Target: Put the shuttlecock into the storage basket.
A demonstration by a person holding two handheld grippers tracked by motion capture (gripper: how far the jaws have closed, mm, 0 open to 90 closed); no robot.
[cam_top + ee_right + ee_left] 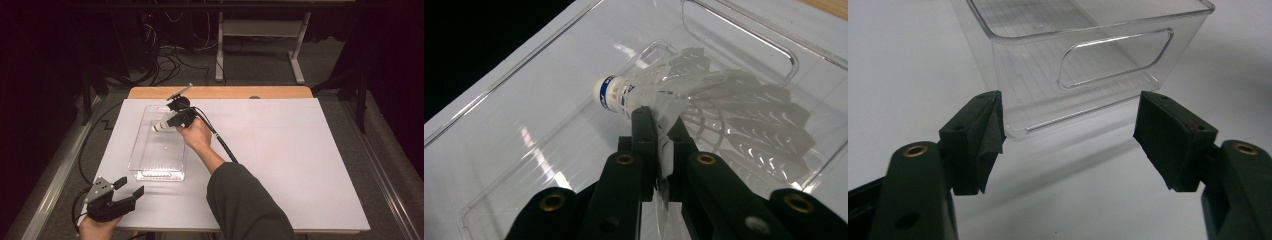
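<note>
A white plastic shuttlecock (704,100) with a blue-banded cork tip hangs over the clear plastic bin (145,165), pinched by its skirt in my right gripper (659,120), which is shut on it. In the high view that right gripper (172,120) sits above the bin's far half, the shuttlecock (161,125) pointing left. My left gripper (129,186) rests near the table's front left corner, open and holding nothing. Its own view faces the bin's near end wall (1098,65) with its handle cut-out, the jaws wide apart and short of it.
The bin (499,200) lies lengthwise on a white sheet (300,160) covering the table. A black cable (222,142) trails from the right gripper across the sheet. The wooden table edge (220,92) shows at the back; dark floor, cables and a stand lie beyond.
</note>
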